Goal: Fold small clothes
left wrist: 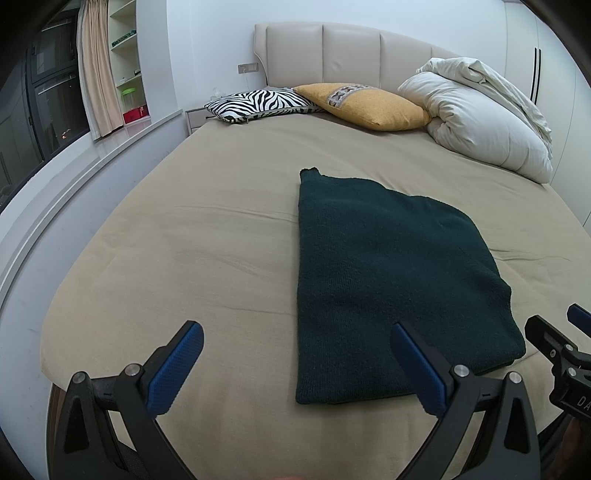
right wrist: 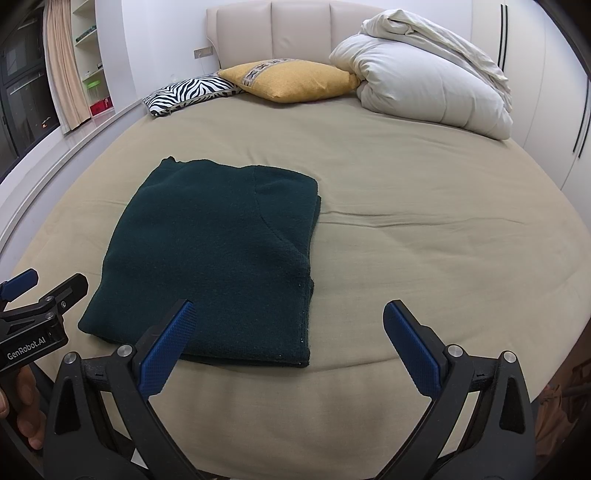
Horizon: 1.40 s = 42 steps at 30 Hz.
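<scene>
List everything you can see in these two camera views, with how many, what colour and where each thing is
sweater: one, dark green, folded flat on the near part of the bed
bed: one, beige sheet, fills most of both views
headboard: one, beige padded, at the far end of the bed
zebra pillow: one, black and white, far left of the bed
yellow pillow: one, mustard yellow with a patterned band, beside the zebra pillow
duvet: one, off-white, bundled at the far right of the bed
curtain: one, beige, by the window at left
shelves: one unit, white, beside the curtain
left gripper: one, black with blue pads, open, above the near bed edge
right gripper: one, black with blue pads, open, above the near bed edge
</scene>
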Each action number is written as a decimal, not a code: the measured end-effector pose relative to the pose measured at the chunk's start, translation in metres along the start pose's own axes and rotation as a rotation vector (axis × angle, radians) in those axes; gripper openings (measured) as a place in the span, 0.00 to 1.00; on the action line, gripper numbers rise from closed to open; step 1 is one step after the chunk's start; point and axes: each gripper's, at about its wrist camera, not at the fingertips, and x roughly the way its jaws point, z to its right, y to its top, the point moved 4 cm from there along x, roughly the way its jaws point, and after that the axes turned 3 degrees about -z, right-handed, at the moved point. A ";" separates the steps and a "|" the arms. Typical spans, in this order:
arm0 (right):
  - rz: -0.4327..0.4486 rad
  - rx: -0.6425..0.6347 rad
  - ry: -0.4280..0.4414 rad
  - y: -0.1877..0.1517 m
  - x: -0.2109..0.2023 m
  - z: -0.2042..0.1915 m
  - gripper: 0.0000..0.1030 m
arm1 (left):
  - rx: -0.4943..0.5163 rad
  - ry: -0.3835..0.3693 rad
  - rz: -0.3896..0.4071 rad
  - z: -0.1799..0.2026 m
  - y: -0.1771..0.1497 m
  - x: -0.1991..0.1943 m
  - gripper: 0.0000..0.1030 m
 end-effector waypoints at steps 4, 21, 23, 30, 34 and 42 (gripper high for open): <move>0.001 0.000 -0.001 0.000 0.000 0.000 1.00 | 0.000 0.000 0.000 -0.001 0.000 0.000 1.00; -0.002 0.002 0.002 0.000 -0.001 0.000 1.00 | -0.001 -0.001 -0.004 -0.003 -0.006 0.003 1.00; -0.003 0.002 0.002 0.000 0.000 0.000 1.00 | -0.001 -0.003 -0.005 -0.003 -0.005 0.003 1.00; -0.006 0.003 0.004 -0.003 0.000 -0.002 1.00 | -0.002 -0.005 -0.007 -0.004 -0.005 0.004 1.00; -0.007 0.002 0.005 -0.004 0.000 -0.002 1.00 | -0.002 -0.004 -0.007 -0.004 -0.004 0.004 1.00; -0.008 0.004 0.006 -0.004 -0.001 -0.002 1.00 | -0.001 -0.003 -0.007 -0.004 -0.005 0.004 1.00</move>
